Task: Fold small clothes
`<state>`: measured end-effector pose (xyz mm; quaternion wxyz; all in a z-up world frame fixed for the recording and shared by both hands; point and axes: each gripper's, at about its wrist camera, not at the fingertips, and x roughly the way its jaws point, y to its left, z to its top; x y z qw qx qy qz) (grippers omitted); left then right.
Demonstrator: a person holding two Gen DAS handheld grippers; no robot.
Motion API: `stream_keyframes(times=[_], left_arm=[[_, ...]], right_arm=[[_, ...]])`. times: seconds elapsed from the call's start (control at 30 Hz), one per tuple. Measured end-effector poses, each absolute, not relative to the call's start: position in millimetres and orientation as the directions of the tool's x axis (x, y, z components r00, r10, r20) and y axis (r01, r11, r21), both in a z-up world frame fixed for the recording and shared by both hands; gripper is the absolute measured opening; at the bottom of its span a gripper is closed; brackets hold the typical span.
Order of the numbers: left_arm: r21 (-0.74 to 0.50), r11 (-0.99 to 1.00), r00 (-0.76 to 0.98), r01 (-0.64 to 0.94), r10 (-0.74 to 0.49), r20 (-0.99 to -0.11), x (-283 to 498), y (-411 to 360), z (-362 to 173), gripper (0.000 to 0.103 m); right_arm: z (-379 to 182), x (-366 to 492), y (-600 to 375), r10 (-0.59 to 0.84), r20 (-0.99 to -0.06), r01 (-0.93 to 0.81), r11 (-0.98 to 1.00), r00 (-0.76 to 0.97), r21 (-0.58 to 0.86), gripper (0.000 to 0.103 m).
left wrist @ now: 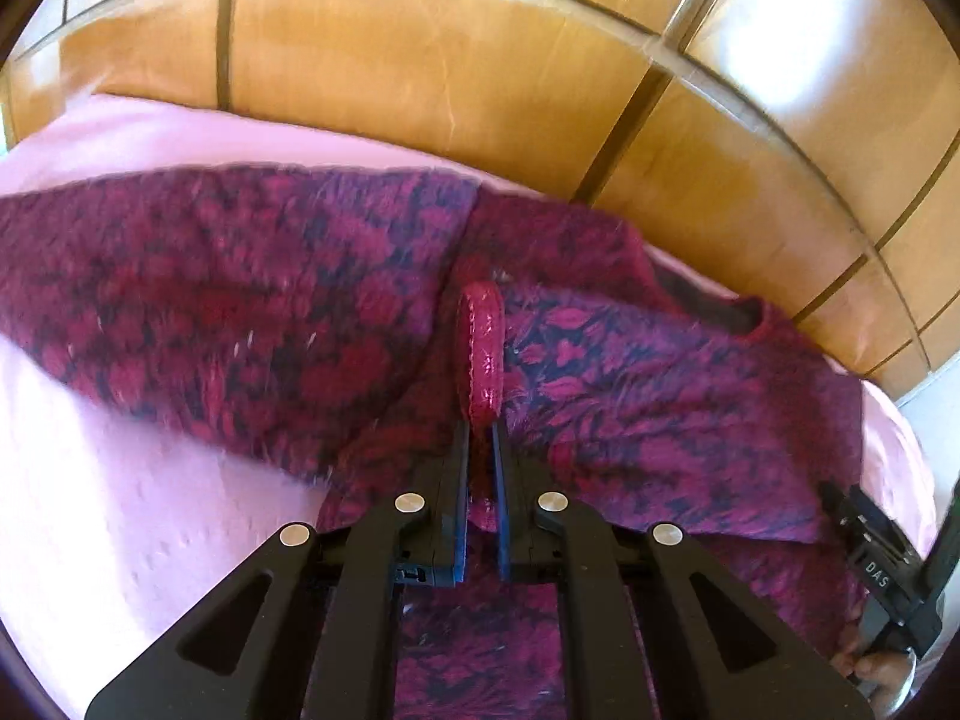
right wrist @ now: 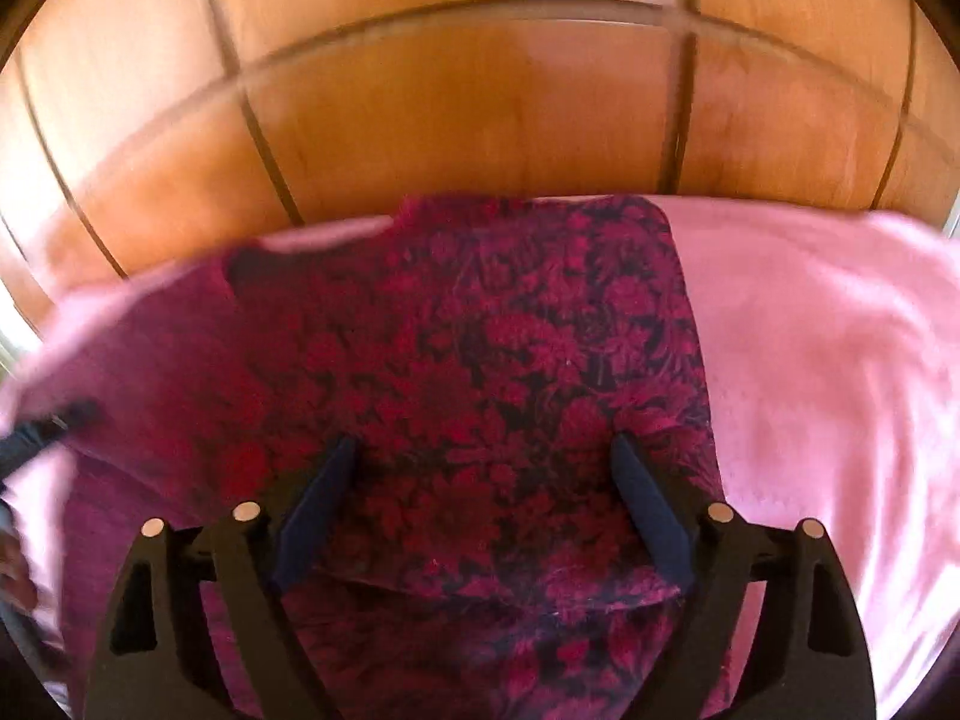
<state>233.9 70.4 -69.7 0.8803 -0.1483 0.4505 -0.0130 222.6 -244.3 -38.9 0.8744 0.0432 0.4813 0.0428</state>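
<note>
My left tool (left wrist: 481,429) pinches the soft, floppy knit sweater (left wrist: 630,372) by its cuff on the pink bed (left wrist: 120,480), my right tool (right wrist: 485,450) gaping over its hem.

The letters "DAS" stand in white on the right gripper (left wrist: 882,564) body.

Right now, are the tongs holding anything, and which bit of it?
The left tongs pinch the red ribbed edge of the knitted sweater. The right tongs stand open over it, holding nothing.
</note>
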Motion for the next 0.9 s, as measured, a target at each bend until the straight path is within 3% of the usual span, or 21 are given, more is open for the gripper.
stream_keyframes(times=[0.13, 0.23, 0.3, 0.43, 0.57, 0.63, 0.7, 0.9], left_arm=[[-0.267, 0.957, 0.621, -0.115, -0.141, -0.771, 227.0, 68.9, -71.3, 0.006], [-0.284, 0.947, 0.640, -0.147, -0.128, -0.758, 216.9, 73.8, -62.2, 0.021], [-0.275, 0.948, 0.657, -0.160, -0.105, -0.746, 210.0, 74.2, -53.8, 0.024], [-0.130, 0.978, 0.664, -0.165, 0.012, -0.748, 203.1, 66.6, -40.4, 0.024], [-0.223, 0.955, 0.664, -0.197, -0.038, -0.747, 188.2, 85.7, -33.4, 0.027], [-0.243, 0.949, 0.676, -0.200, -0.047, -0.736, 176.9, 93.7, -28.4, 0.057], [-0.312, 0.924, 0.705, -0.223, -0.069, -0.705, 158.2, 117.0, -23.8, 0.066], [-0.441, 0.824, 0.694, -0.357, -0.082, -0.715, 133.5, 205.4, -32.9, 0.066]], right_arm=[[-47.7, 213.0, -240.6, 0.077, -0.812, -0.033, 0.997, 0.579, 0.070, 0.088], [-49.8, 214.4, -237.6, 0.055, -0.812, -0.034, 0.998, 0.581, 0.044, 0.089], [-49.8, 214.9, -238.9, 0.050, -0.812, -0.033, 0.999, 0.582, 0.038, 0.089], [-46.4, 212.8, -233.3, 0.041, -0.809, -0.032, 0.999, 0.587, 0.028, 0.089], [-46.4, 213.7, -231.4, 0.028, -0.805, -0.029, 0.999, 0.593, 0.014, 0.090], [-46.0, 211.9, -231.3, 0.025, -0.803, -0.028, 1.000, 0.595, 0.011, 0.090], [-46.1, 211.4, -229.5, 0.015, -0.802, -0.026, 1.000, 0.597, -0.001, 0.090], [-45.3, 209.4, -226.0, -0.014, -0.798, -0.020, 0.999, 0.603, -0.033, 0.092]])
